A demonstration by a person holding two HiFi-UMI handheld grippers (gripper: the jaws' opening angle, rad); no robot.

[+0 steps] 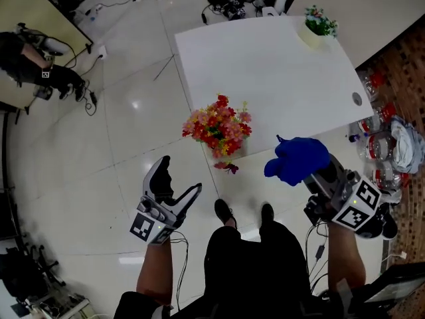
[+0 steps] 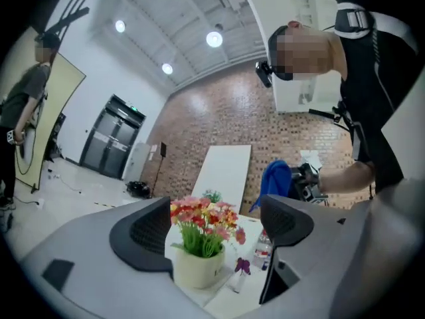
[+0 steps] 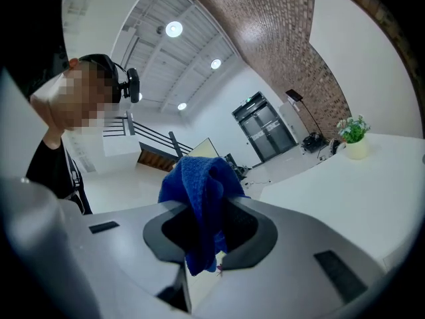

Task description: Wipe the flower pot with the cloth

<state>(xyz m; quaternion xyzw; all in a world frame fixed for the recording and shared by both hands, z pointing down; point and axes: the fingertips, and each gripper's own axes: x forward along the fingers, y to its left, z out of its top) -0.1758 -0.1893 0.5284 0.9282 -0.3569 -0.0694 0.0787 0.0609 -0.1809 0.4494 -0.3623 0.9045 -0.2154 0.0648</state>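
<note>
Both forearms reach up from the bottom edge. The left gripper [image 1: 181, 173] gapes empty at lower left. The right gripper [image 1: 317, 175] pinches the bunched blue cloth [image 1: 297, 159]. The flower pot [image 2: 197, 266] stands upright at frame centre, on the table's [image 1: 265, 65] near edge.

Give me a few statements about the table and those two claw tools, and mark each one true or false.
1. The right gripper is shut on a blue cloth. True.
2. The flower pot stands on the white table. True.
3. The left gripper grips the flower pot. False: its jaws stand open and empty, with the pot beyond them.
4. The blue cloth touches the flower pot. False: it is held apart from it.
5. A second small plant stands at the table's far corner. True.
6. The pot's flowers are all white. False: they are red, pink and yellow.
</note>
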